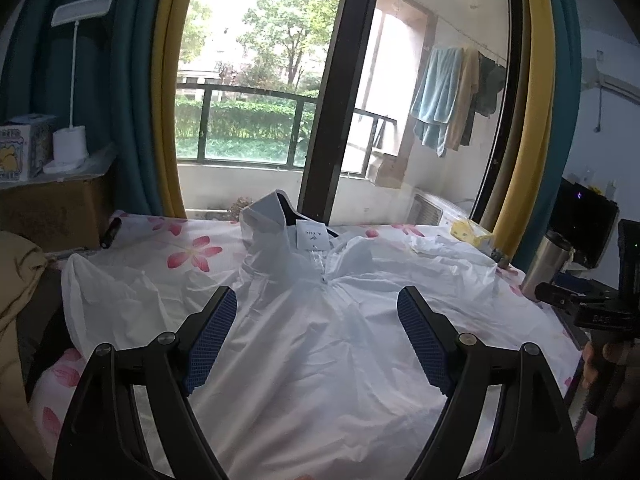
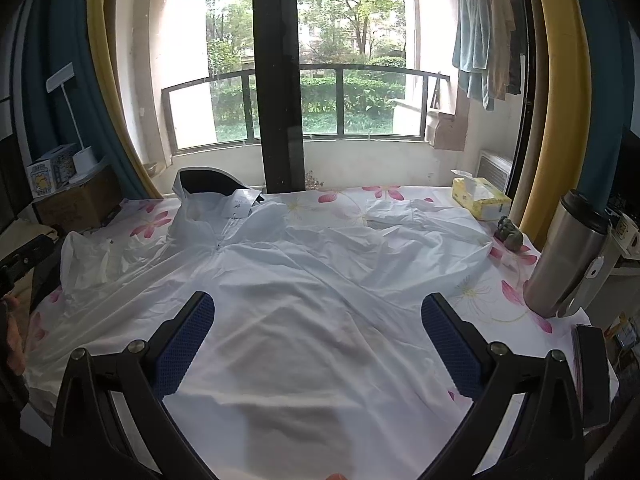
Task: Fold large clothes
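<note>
A large white hooded jacket point(image 1: 320, 344) lies spread front up on the floral sheet, hood and paper tag point(image 1: 312, 236) at the far side. It also shows in the right wrist view point(image 2: 304, 304), sleeves out to left and right. My left gripper point(image 1: 316, 300) is open and empty, hovering above the jacket's chest. My right gripper point(image 2: 318, 306) is open and empty above the jacket's lower body. The right gripper's body shows at the right edge of the left wrist view point(image 1: 596, 312).
A steel flask point(image 2: 568, 256) stands at the table's right edge beside a phone point(image 2: 592, 376). A yellow tissue pack point(image 2: 480, 196) and a small figurine point(image 2: 510, 234) sit at far right. A cardboard box point(image 1: 52, 208) with a lamp point(image 1: 72, 136) stands at left.
</note>
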The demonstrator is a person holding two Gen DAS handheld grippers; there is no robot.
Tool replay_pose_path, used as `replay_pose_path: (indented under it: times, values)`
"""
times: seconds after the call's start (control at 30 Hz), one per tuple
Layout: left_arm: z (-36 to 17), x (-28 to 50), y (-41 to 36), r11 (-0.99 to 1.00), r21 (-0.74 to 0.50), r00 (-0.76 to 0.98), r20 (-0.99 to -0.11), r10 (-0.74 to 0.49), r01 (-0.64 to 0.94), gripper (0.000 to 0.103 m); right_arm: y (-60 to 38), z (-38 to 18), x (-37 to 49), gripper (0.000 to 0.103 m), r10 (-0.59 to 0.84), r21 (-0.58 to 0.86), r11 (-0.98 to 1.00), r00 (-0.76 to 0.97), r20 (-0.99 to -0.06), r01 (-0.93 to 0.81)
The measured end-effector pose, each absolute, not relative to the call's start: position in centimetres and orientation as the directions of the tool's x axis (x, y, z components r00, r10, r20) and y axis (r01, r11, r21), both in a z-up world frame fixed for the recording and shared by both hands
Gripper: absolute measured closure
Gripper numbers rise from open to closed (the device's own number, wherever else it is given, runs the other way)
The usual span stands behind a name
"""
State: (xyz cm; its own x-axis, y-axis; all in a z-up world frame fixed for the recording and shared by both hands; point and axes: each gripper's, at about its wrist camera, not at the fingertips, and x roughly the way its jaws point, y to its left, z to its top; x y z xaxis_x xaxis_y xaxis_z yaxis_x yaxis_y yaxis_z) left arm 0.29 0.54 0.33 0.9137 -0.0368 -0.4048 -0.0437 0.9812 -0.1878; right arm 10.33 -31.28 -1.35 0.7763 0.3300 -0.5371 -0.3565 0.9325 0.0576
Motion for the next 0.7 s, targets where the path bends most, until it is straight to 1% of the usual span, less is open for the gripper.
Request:
replay_pose_path:
  times: [0.23, 0.7]
  values:
    - [0.25, 0.31, 0.53, 0.982, -0.178, 0.91, -0.415, -0.011, -0.07, 0.018, -31.3, -1.25, 10.26, 0.001, 0.326, 0.057, 0.934, 0.778, -0.537, -0.352]
    - [0.35, 0.05, 0.96, 0.979, -0.191, 0.914, -0.405, -0.017, -0.066, 0.018, -31.35, -1.16, 10.29, 0.001, 0.324, 0.055, 0.935, 0.778, -0.538, -0.351]
